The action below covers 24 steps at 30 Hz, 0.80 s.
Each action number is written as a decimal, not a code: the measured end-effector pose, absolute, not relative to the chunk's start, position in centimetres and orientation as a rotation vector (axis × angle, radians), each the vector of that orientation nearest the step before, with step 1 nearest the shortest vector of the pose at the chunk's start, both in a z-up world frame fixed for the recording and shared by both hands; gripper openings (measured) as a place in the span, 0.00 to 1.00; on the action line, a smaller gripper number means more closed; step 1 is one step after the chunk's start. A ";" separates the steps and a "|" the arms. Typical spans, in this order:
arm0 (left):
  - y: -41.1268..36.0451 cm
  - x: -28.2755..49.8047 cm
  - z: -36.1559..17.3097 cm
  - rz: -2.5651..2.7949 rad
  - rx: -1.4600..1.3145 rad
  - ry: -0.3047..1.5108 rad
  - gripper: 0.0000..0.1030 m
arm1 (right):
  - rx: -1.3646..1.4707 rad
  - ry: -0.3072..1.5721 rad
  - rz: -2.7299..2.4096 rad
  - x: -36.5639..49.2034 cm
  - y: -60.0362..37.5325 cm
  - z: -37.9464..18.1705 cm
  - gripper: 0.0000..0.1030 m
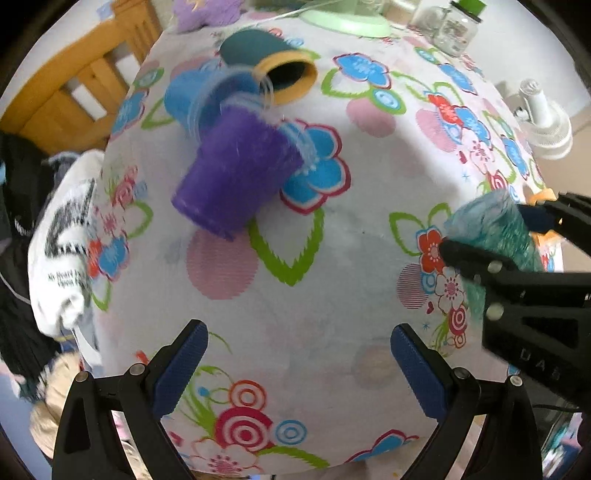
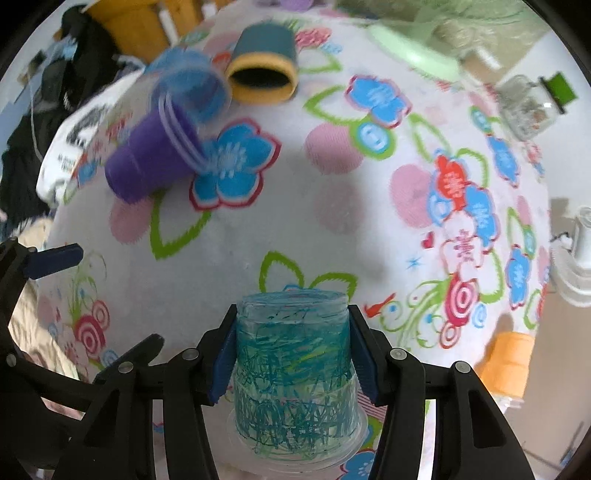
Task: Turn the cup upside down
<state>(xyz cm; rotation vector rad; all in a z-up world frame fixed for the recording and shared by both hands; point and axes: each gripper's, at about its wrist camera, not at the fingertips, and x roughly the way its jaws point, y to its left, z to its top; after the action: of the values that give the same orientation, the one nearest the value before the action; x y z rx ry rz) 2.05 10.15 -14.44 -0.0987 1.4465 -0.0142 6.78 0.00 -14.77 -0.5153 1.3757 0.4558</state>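
Observation:
A clear cup scribbled in teal stands upside down, rim at the bottom, between the fingers of my right gripper, which is shut on its sides. It also shows at the right edge of the left wrist view, with the right gripper around it. My left gripper is open and empty, low over the near part of the floral tablecloth. A purple cup lies on its side at the far left, also seen in the right wrist view.
A blue cup and a dark teal cup with a yellow rim lie on their sides behind the purple one. A glass jar with a green lid, a green lamp base and a white fan stand at the far right. An orange cup lies right.

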 end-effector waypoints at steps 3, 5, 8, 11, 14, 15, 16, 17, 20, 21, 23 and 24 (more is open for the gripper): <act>10.4 2.7 -13.1 -0.047 -0.042 1.425 0.97 | -0.464 1.311 0.388 6.8 -0.2 -13.1 0.56; 10.3 3.0 -12.3 -0.066 -0.016 1.409 0.97 | -0.402 1.275 0.355 6.8 -0.6 -11.8 0.56; 10.3 3.4 -11.2 -0.104 0.007 1.390 0.97 | -0.336 1.227 0.318 6.8 -1.0 -10.2 0.56; 9.9 3.2 -10.1 -0.129 0.020 1.370 0.97 | -0.276 1.192 0.288 6.2 -1.5 -9.1 0.56; 9.3 3.5 -9.2 -0.126 0.022 1.351 0.97 | -0.237 1.152 0.283 5.8 -2.6 -8.0 0.56; 9.0 3.7 -8.9 -0.117 0.020 1.345 0.97 | -0.235 1.141 0.281 5.6 -2.8 -7.8 0.56; 8.8 3.7 -8.6 -0.113 0.016 1.341 0.97 | -0.231 1.130 0.277 5.6 -3.2 -7.4 0.56; 8.6 3.7 -8.2 -0.110 0.010 1.337 0.97 | -0.227 1.120 0.272 5.5 -3.5 -7.1 0.56; 8.1 3.7 -7.3 -0.097 0.003 1.322 0.97 | -0.194 1.073 0.261 5.2 -4.9 -5.9 0.56; 7.9 3.7 -6.9 -0.085 -0.005 1.314 0.97 | -0.181 1.054 0.259 5.1 -5.3 -5.5 0.56; 7.7 3.5 -6.4 -0.075 -0.043 1.299 0.97 | -0.171 0.990 0.256 4.8 -6.3 -4.5 0.56; 7.5 3.5 -6.3 -0.076 -0.061 1.296 0.97 | -0.173 0.966 0.258 4.7 -6.7 -4.1 0.56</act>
<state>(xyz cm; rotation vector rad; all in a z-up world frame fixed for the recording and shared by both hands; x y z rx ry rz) 3.48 7.52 -6.33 -0.0615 1.2964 -0.0760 4.68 -6.68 -4.10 -0.1731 0.9656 0.2575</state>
